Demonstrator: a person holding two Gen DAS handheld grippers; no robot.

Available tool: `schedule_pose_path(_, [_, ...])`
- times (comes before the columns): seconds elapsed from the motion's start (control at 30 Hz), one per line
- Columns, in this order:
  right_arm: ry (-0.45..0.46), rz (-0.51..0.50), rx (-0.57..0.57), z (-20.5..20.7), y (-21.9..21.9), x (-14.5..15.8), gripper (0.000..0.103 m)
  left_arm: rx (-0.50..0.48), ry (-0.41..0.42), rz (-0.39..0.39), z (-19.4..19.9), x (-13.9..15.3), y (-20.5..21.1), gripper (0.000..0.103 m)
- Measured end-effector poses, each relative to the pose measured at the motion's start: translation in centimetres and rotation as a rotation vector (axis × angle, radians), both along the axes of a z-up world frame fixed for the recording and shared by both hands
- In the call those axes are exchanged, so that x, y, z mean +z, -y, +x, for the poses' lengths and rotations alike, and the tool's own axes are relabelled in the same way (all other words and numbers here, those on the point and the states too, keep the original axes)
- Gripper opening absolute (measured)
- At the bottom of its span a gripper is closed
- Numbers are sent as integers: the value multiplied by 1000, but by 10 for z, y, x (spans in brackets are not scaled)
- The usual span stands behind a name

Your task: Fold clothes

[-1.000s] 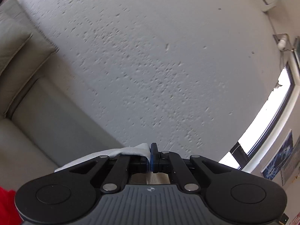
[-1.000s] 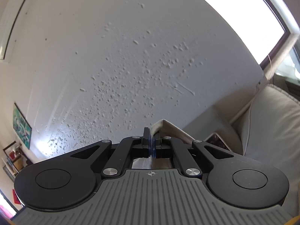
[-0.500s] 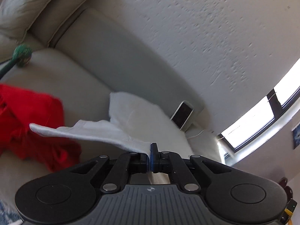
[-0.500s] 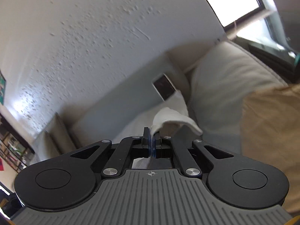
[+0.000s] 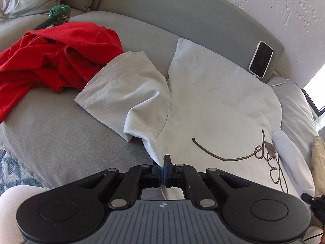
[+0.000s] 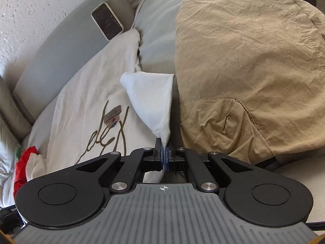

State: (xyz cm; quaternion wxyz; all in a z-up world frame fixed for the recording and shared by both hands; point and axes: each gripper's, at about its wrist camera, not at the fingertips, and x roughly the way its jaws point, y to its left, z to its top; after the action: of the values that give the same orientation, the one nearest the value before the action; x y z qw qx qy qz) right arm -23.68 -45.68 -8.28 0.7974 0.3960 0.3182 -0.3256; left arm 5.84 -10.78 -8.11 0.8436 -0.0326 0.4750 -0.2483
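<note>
A white T-shirt [image 5: 213, 93] with brown script lettering lies spread on the grey sofa seat [image 5: 61, 138], its left sleeve [image 5: 126, 87] flopped toward the left. My left gripper [image 5: 163, 169] is shut on the shirt's near shoulder edge. In the right wrist view the same white T-shirt [image 6: 85, 93] lies flat, its right sleeve [image 6: 152, 99] folded up. My right gripper [image 6: 164, 156] is shut on that sleeve's near edge.
A red garment [image 5: 52, 55] is heaped at the left, with a green object [image 5: 61, 13] behind it. A phone [image 5: 261, 59] leans on the sofa back. Tan trousers [image 6: 254, 61] lie piled at the right. A patterned rug [image 5: 12, 170] is at lower left.
Both grippers swung down from facing the wall to facing the sofa. The T-shirt, held up in the air before, now lies spread on the seat.
</note>
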Motion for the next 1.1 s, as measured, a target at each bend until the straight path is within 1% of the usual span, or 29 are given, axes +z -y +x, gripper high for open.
schedule_pose_path(0.03, [-5, 1, 6, 1, 0, 0, 3, 2, 6, 22, -2, -1, 3, 7])
schedule_pose_path(0.1, [-14, 30, 21, 3, -1, -1, 9, 12, 10, 54, -9, 0, 6, 23])
schedule_pose_path(0.13, [-19, 52, 28, 2, -3, -1, 14, 17, 12, 59, -13, 1, 5, 40])
schedule_pose_path(0.17, [-14, 74, 33, -1, -5, -3, 33, 18, 8, 52, -18, 2, 5, 47])
schedule_pose_path(0.2, [-4, 95, 38, -3, -8, -5, 49, 15, 1, 43, -23, 3, 5, 46])
schedule_pose_path(0.27, [17, 138, 48, -9, -13, -8, 50, 8, -15, 31, -31, 1, 8, 54])
schedule_pose_path(0.33, [52, 178, 51, -13, -19, -12, 50, 35, -20, 17, -36, -2, 10, 58])
schedule_pose_path(0.4, [98, 217, 54, -19, -27, -18, 50, 71, -20, -11, -42, -5, 8, 58])
schedule_pose_path(0.47, [110, 245, 84, -19, -35, -23, 50, 94, -25, -34, -48, -8, 8, 58])
schedule_pose_path(0.57, [118, 284, 128, -17, -47, -32, 50, 68, -47, -41, -59, -12, 13, 57])
schedule_pose_path(0.67, [152, 314, 131, -16, -56, -40, 50, 33, -74, -43, -65, -22, 23, 56])
schedule_pose_path(0.73, [175, 301, 132, -14, -60, -42, 49, 27, -44, -25, -67, -25, 30, 57])
schedule_pose_path(0.8, [169, 264, 147, -7, -65, -44, 48, 18, -29, 0, -68, -25, 36, 58])
schedule_pose_path(0.83, [163, 243, 156, -2, -67, -44, 47, 1, -5, 31, -71, -24, 40, 55])
schedule_pose_path(0.87, [153, 219, 161, 2, -70, -44, 40, -22, 29, 73, -74, -23, 44, 46])
schedule_pose_path(0.9, [141, 192, 163, 5, -72, -43, 27, -40, 61, 106, -77, -22, 47, 43])
schedule_pose_path(0.93, [126, 171, 162, 10, -72, -43, 21, -47, 89, 132, -80, -22, 48, 32])
schedule_pose_path(0.97, [121, 163, 162, 11, -72, -41, 9, -61, 107, 141, -82, -20, 47, 10])
schedule_pose_path(1.0, [123, 161, 162, 11, -72, -39, 9, -81, 119, 141, -84, -18, 46, 1])
schedule_pose_path(1.03, [117, 154, 165, 10, -73, -36, 8, -92, 113, 141, -84, -16, 45, 0])
schedule_pose_path(1.1, [76, 112, 190, 7, -78, -27, 8, -111, 113, 170, -84, -18, 44, 0])
